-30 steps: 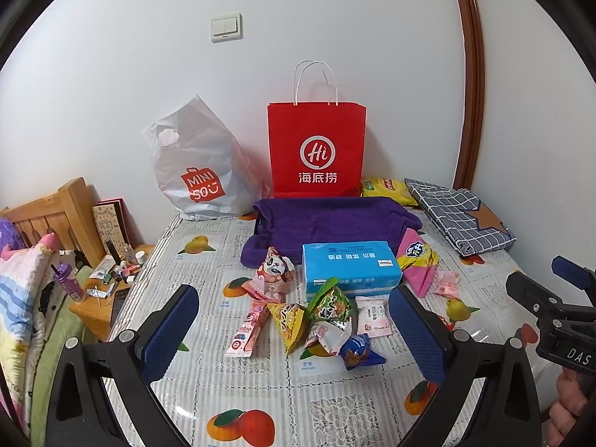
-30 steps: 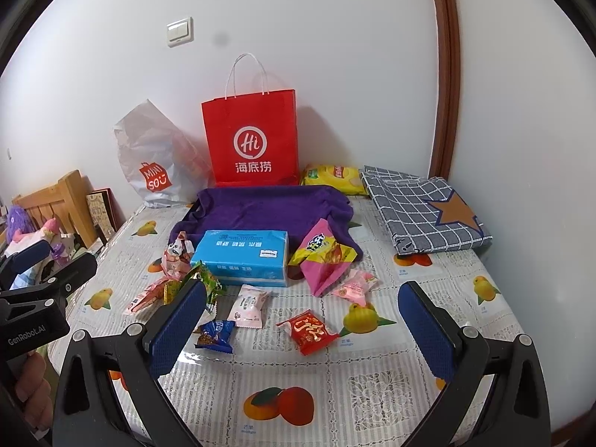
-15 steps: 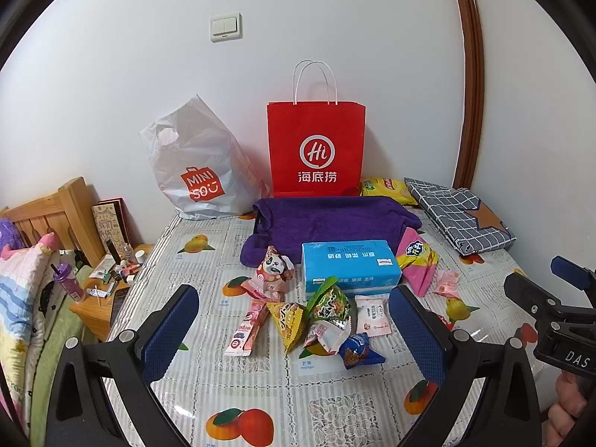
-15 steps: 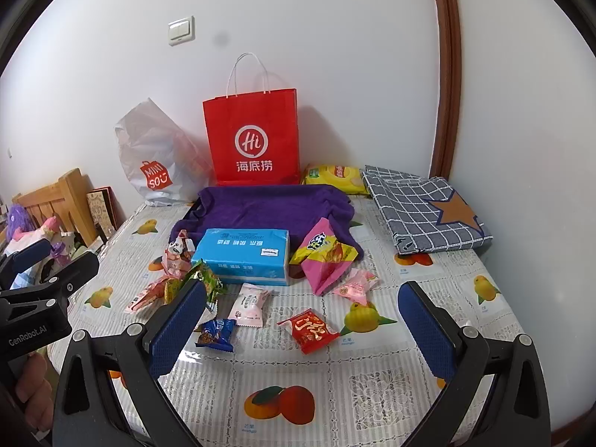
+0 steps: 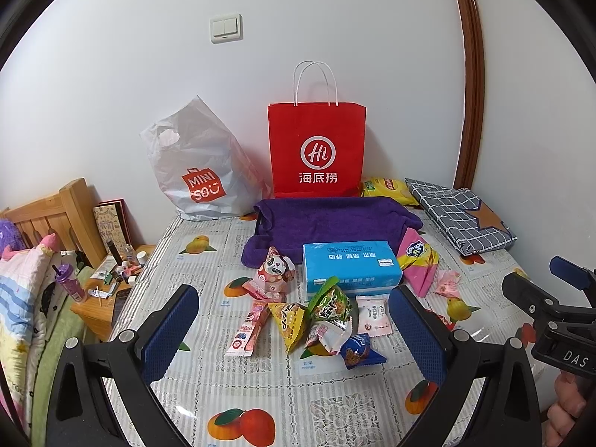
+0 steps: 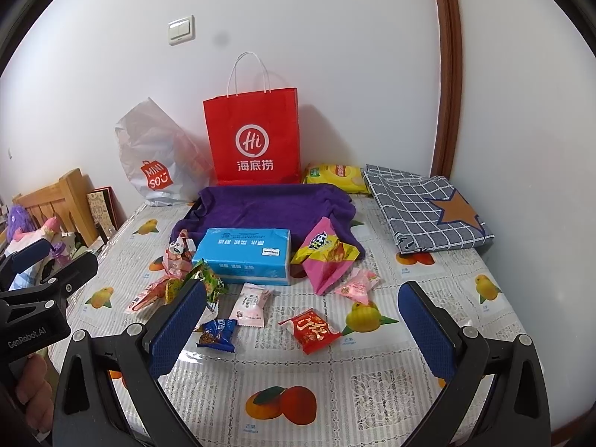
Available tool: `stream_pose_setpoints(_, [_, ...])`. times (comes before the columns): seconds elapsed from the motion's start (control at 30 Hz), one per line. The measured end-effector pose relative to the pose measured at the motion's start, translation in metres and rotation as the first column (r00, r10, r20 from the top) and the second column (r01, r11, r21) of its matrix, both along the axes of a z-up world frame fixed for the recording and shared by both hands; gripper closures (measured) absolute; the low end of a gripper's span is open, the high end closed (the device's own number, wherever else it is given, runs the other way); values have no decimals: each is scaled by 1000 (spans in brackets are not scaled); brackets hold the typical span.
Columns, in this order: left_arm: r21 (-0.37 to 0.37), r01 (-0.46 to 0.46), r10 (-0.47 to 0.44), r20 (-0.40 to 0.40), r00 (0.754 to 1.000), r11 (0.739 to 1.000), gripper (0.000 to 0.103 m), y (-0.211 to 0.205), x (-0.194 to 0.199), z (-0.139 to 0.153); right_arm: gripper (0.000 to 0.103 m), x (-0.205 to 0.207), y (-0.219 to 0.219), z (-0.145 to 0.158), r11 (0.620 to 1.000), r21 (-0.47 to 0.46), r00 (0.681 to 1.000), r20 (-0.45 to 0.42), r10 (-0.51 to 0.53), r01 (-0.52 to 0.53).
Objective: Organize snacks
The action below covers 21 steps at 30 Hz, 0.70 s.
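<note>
Staying almost exactly as half a second ago: left gripper (image 5: 294, 329) and right gripper (image 6: 301, 326) both hovering low in frame over the fruit-print table (image 6: 372, 383), jaws spread wide, gripping nothing. Lying scattered mid-frame just beyond: red packet (image 6: 311, 329), blue packet (image 6: 218, 334), green packet (image 5: 329, 303). Sitting farther back at centre: blue tissue box (image 5: 350, 268), purple towel (image 5: 331, 219), red paper bag (image 5: 316, 149) against the wall.

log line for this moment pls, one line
phase: pre-grasp | left gripper: open, empty | right gripper: open, empty | snack packets: loose by blue tissue box | red paper bag: upright
</note>
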<state>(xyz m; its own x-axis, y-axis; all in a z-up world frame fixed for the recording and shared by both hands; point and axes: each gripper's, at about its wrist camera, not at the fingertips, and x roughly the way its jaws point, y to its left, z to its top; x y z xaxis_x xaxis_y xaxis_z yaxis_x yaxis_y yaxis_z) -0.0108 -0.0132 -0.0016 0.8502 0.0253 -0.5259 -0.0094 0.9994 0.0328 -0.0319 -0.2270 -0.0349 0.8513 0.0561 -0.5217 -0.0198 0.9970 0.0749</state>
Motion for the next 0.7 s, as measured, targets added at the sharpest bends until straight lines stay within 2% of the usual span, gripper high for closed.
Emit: stream_pose_setpoints(0.7, [3, 0, 0, 2, 1000, 1000, 0, -1, 0, 1, 1, 1, 5, 2, 1000, -12, 1000, 5, 10, -10])
